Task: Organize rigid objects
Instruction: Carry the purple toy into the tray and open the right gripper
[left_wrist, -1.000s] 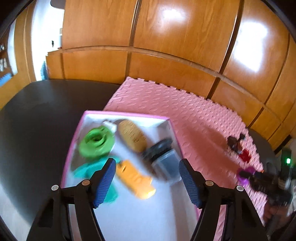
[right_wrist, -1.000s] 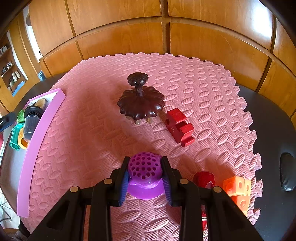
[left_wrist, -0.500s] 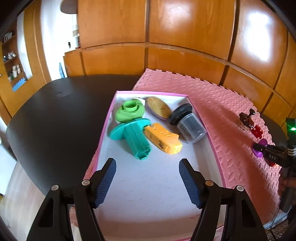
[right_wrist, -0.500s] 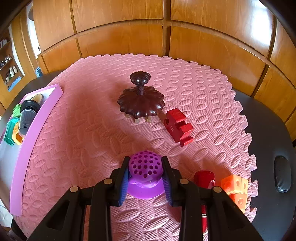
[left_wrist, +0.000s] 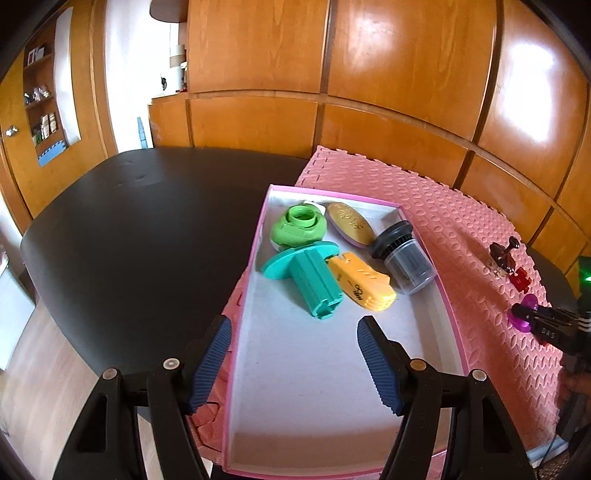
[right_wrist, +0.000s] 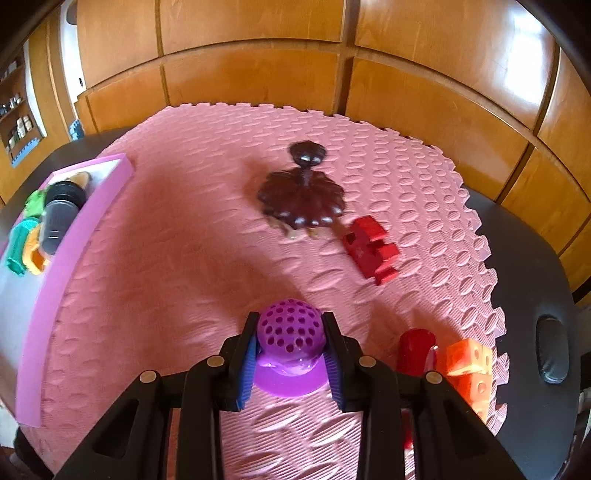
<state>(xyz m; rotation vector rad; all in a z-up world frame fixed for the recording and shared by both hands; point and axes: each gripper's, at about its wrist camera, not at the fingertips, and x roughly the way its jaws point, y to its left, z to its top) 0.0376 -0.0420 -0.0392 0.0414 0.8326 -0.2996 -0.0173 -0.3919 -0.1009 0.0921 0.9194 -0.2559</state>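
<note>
A purple perforated dome piece (right_wrist: 290, 334) sits between the blue pads of my right gripper (right_wrist: 290, 354), which is shut on it just above the pink foam mat (right_wrist: 177, 258). In the left wrist view the same purple piece (left_wrist: 526, 314) shows at the far right. My left gripper (left_wrist: 293, 365) stands open over the near end of the pink-rimmed box (left_wrist: 452, 321), holding nothing. In the box lie a green round part (left_wrist: 299, 227), a teal spool (left_wrist: 310, 280), a yellow piece (left_wrist: 360, 290), a tan oval (left_wrist: 349, 223) and a dark jar (left_wrist: 404, 256).
On the mat stand a dark brown scalloped lid with a knob (right_wrist: 301, 197), a red block (right_wrist: 371, 249), a red cylinder (right_wrist: 415, 349) and orange cubes (right_wrist: 469, 365). The black table (left_wrist: 140, 229) spreads to the left; wooden panels (left_wrist: 388, 74) lie behind.
My left gripper has drawn back toward the box's near end, so the box contents look farther away. My right gripper has shifted slightly with the purple piece still clamped.
</note>
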